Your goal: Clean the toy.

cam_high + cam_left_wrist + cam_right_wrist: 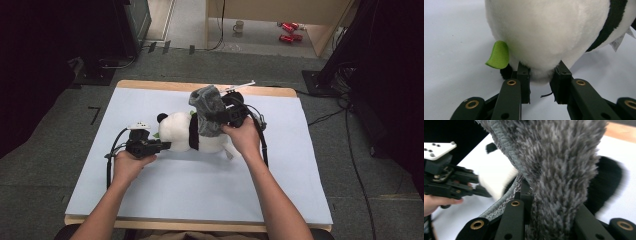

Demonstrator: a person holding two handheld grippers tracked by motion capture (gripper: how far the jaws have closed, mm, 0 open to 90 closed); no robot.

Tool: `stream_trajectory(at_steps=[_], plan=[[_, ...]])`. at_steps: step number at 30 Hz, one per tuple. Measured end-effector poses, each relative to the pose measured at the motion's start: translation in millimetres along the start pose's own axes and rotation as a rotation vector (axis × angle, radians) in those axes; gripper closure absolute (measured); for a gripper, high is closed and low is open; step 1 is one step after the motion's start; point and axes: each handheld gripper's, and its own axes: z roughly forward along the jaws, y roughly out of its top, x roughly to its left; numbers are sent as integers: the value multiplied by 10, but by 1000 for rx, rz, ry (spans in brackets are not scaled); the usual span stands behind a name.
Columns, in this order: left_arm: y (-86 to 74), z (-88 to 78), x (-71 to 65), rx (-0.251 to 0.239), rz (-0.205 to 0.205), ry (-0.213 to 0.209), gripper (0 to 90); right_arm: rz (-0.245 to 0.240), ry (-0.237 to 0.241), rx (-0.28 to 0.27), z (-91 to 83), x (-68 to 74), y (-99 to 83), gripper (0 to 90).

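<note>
High view: plush panda (182, 131) lies mid-counter, left tool (162, 146) pinching its white fur, right tool (212, 117) clamped on grey fuzzy garment (207, 112) w/ panda half in. Risk: thin fur pinch slips when garment's tugged.

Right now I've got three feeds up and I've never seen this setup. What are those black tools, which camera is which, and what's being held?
There is no robot arm here. A person at a table covered with a pale sheet holds a black two-jaw tool in each hand.

The high view looks down from above the person's side. The other two cameras ride on the tools and look along their jaws.

A plush panda lies on the sheet. The left tool has its jaws on either side of the panda's white fur and pinches it; a small green felt leaf sticks out beside it.

The right tool grips a fuzzy grey garment over the panda's body, the fabric running between its jaws.
</note>
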Motion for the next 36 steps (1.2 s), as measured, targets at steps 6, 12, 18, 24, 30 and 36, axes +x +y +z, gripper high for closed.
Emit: stream_trajectory(at_steps=[6,12,18,24,30,36], plan=[[-17,2,17,0,1,-15,722,19,-65,-8,-203,-196,-113,782],[-36,1,24,-3,-10,-23,718,63,-102,-40,-421,-352,-155,784],[-44,6,31,-8,-10,-29,714,53,-10,-124,-674,-238,-104,785],[-43,18,35,-9,-20,-26,714,75,67,-96,-426,-245,-273,785],[-54,21,18,-1,-2,-18,714,140,85,-123,-241,-420,-542,784],[-60,23,8,6,-9,-15,714,180,65,-148,-182,-537,-814,787]])
